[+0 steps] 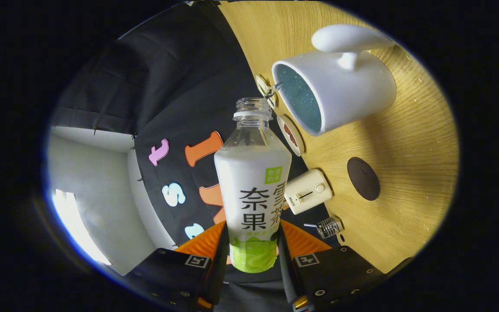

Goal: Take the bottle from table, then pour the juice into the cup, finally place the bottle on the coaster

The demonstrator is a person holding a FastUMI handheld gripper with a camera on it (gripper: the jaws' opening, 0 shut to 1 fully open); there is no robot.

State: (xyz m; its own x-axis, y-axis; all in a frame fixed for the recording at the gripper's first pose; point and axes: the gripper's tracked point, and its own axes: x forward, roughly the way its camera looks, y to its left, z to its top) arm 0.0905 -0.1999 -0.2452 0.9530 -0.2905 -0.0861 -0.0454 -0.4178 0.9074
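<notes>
While tongs clamp bottle, its base stays hidden.

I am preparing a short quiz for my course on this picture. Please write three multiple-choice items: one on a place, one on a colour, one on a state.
1. Where is the bottle?
A. between the fingers
B. on the coaster
C. inside the cup

2. What colour is the inside of the cup?
A. red
B. blue-green
C. yellow

3. How is the bottle's mouth?
A. capped
B. corked
C. uncapped

Answers: 1 A, the gripper presses its base from both sides. 2 B, the white cup's interior shows speckled teal. 3 C, the clear neck ends open. The dark coaster lies bare on the wooden table.
</notes>
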